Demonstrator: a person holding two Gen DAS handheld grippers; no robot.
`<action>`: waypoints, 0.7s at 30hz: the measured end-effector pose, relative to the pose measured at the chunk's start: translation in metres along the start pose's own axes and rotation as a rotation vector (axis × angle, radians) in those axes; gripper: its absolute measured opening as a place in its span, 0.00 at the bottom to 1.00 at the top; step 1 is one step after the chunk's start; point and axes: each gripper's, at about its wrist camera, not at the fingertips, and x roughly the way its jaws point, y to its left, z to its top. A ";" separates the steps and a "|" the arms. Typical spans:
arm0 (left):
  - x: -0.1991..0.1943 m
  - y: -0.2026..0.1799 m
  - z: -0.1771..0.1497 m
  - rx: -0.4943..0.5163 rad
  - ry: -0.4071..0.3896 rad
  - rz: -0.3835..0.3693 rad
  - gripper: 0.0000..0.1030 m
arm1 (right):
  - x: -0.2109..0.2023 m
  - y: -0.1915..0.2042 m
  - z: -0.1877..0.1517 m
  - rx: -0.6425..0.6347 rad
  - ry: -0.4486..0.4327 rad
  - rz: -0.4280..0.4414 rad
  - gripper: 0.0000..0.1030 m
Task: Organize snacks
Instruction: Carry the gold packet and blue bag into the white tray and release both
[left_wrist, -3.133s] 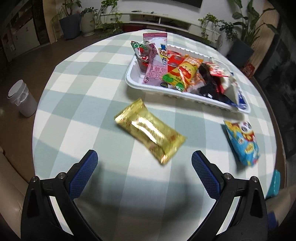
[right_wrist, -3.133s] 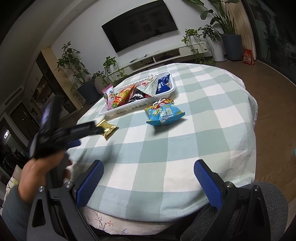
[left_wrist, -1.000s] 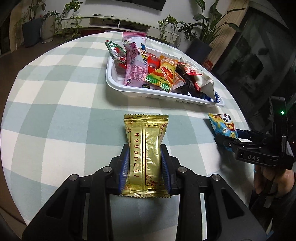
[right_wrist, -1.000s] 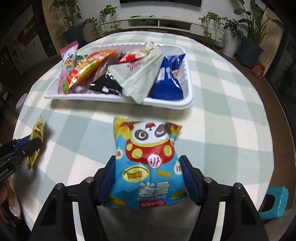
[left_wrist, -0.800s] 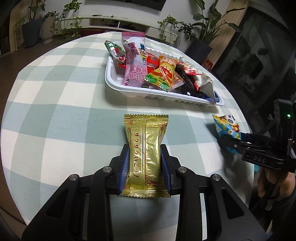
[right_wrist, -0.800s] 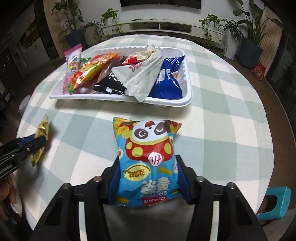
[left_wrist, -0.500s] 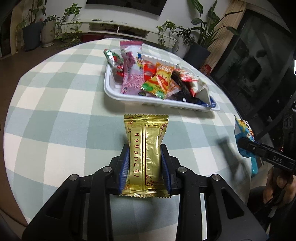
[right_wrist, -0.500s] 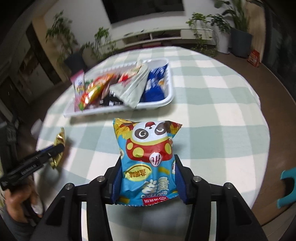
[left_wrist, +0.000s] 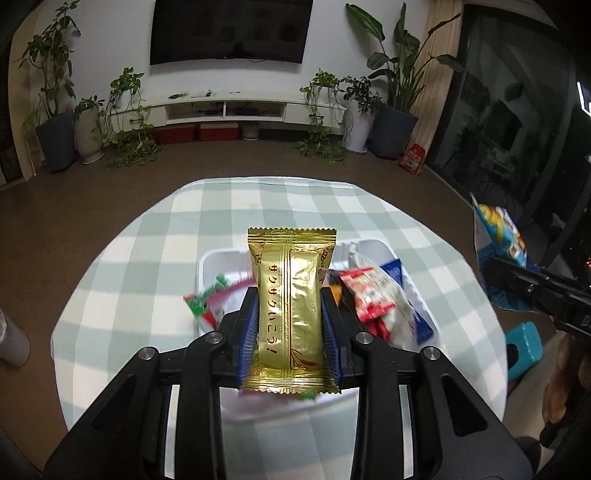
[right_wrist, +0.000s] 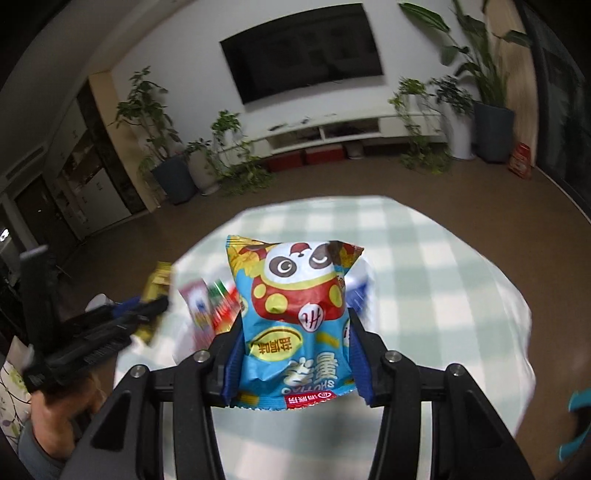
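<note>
My left gripper (left_wrist: 290, 332) is shut on a gold snack packet (left_wrist: 291, 310) and holds it high above the white tray (left_wrist: 218, 258) of snacks. My right gripper (right_wrist: 291, 350) is shut on a blue panda chip bag (right_wrist: 295, 317), also lifted above the table. The right gripper and its bag show at the right edge of the left wrist view (left_wrist: 498, 251). The left gripper with the gold packet shows at the left of the right wrist view (right_wrist: 155, 288). The packets hide much of the tray.
The round table has a green and white checked cloth (left_wrist: 147, 258). The tray holds several packets, among them a red and white one (left_wrist: 373, 295) and a green one (left_wrist: 203, 302). A teal stool (left_wrist: 524, 343) and a white bin (left_wrist: 11, 339) stand beside the table.
Both grippers have risen well above the table with their packets and now look down over the tray. Three seconds ago both were open and both packets lay on the cloth.
</note>
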 end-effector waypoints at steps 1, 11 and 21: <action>0.012 0.001 0.006 0.001 0.013 0.006 0.28 | 0.008 0.005 0.009 -0.006 0.000 0.004 0.50; 0.098 0.001 -0.006 0.032 0.133 0.049 0.28 | 0.115 0.025 0.021 -0.092 0.145 -0.078 0.50; 0.119 -0.002 -0.015 0.058 0.140 0.062 0.30 | 0.152 0.015 0.000 -0.138 0.200 -0.150 0.53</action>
